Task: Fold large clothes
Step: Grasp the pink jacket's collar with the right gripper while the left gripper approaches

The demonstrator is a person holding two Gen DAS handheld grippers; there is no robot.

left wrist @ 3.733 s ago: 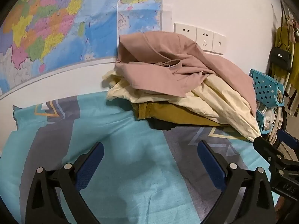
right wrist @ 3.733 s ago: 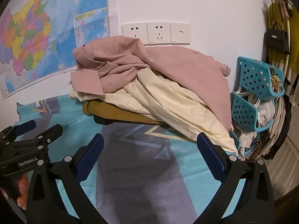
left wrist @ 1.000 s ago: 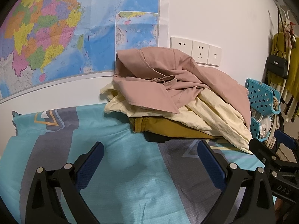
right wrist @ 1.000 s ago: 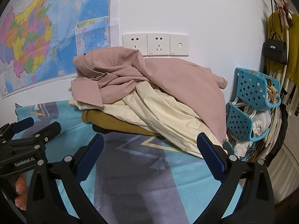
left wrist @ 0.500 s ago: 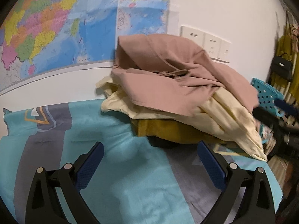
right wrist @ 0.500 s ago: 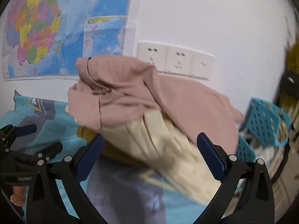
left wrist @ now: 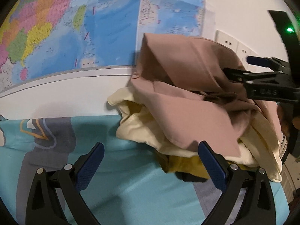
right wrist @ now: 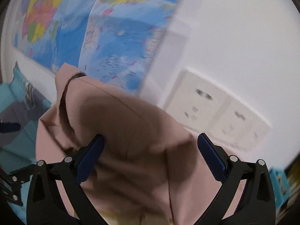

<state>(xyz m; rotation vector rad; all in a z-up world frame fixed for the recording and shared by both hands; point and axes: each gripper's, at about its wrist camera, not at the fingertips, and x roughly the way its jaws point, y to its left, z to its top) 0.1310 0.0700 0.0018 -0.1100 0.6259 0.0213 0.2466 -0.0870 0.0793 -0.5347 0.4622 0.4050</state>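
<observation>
The pink garment [left wrist: 189,93] tops a heap of clothes against the wall, crumpled, its bulk running roughly along the wall; one folded corner stands up toward the map [left wrist: 93,28]. Under it lie a cream garment [left wrist: 150,131], then a mustard one [left wrist: 180,164] and something dark (too little shows to name it). The heap sits on a teal and grey sheet [left wrist: 131,187]; white sockets [right wrist: 215,110] are set in the wall behind.

The right gripper [right wrist: 150,155] hovers over the pink cloth, fingers spread wide, cloth lying between them; whether the left pad touches it cannot be told through the blur. The left gripper [left wrist: 150,161] stands wide apart too, above the sheet just short of the heap.
</observation>
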